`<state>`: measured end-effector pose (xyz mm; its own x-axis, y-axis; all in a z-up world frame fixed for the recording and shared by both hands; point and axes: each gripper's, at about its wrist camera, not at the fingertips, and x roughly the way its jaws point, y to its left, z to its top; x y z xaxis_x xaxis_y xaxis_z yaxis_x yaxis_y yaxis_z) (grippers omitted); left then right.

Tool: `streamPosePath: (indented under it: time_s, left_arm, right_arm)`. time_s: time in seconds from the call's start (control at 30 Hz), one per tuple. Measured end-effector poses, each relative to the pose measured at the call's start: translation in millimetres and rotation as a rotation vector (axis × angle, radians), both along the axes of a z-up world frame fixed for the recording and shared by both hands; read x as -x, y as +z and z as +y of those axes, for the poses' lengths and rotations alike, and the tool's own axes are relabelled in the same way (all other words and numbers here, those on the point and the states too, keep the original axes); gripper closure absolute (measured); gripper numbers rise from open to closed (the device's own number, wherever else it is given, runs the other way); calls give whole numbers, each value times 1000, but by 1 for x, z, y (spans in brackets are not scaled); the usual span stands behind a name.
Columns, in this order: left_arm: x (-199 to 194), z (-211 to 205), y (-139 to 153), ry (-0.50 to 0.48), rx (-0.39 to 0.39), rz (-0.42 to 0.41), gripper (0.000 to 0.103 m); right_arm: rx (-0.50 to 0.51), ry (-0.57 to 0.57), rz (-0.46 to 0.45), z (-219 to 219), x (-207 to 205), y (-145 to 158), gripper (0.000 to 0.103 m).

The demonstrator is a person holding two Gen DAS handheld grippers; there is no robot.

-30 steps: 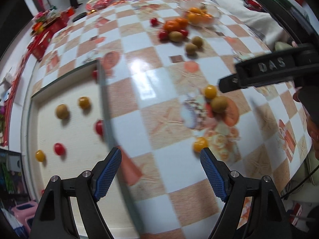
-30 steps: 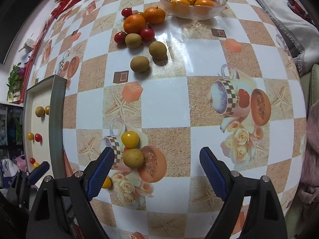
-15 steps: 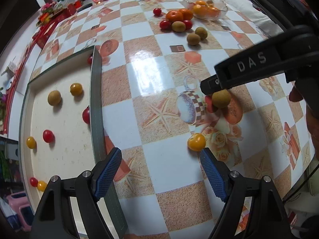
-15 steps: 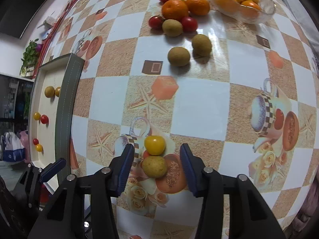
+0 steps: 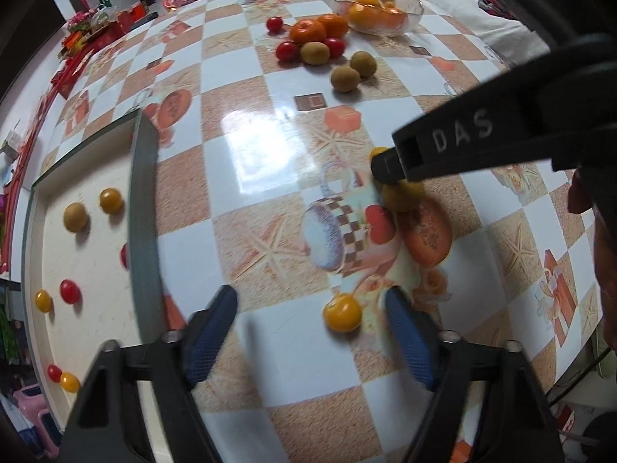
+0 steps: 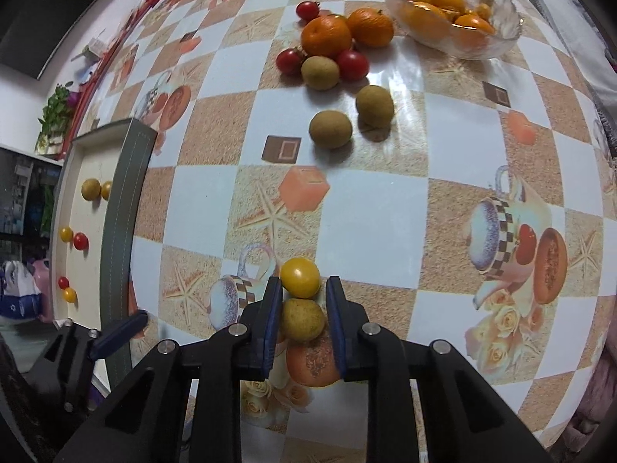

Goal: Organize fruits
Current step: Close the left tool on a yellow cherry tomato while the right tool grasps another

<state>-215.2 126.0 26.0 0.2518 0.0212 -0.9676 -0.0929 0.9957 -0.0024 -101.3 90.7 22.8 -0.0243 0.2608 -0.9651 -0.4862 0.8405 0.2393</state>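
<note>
My right gripper [image 6: 302,297] is shut on a small brown-green fruit [image 6: 302,319] on the table, with a yellow tomato [image 6: 300,276] just beyond its tips. In the left wrist view this gripper's finger [image 5: 443,146] lies over the same fruit [image 5: 403,195]. My left gripper [image 5: 310,316] is open and empty, low over the table, with another yellow tomato [image 5: 342,313] between its fingers, nearer the right one. A shallow tray [image 5: 144,200] at the left holds several small fruits.
At the far side lie two oranges [image 6: 327,34], red tomatoes [image 6: 353,65] and brown-green fruits [image 6: 331,129]. A glass bowl [image 6: 501,38] holds orange and yellow fruit. The table's right edge borders a grey cushion [image 6: 601,77].
My right gripper moved forward and closed on the brown-green fruit. My left gripper moved closer to the yellow tomato, still open.
</note>
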Motion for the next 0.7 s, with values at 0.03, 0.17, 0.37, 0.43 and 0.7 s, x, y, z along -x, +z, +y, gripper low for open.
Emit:
streamPosePath:
  time_s: [0.03,0.17,0.37,0.43,0.7]
  left_arm:
    - [-2,-2,-3,-7,3,15,41]
    - [-6,-7,-12,-22,9,47,58]
    - [-10,-6,-11,-35,72,43,81]
    - [-10,1,-10,-5,114,48,81]
    - [-4,21,-7,39,147,54,81]
  right_arm:
    - [-6,-6,1,-2,-1,0,78]
    - [-25,-25,6,-13,-7,4,79]
    - [-56,-59,24,-27,-10,8,79]
    - [-63,-63,26,-30,-10,10,79]
    - [-60,-51,20,-27,-5,7,79]
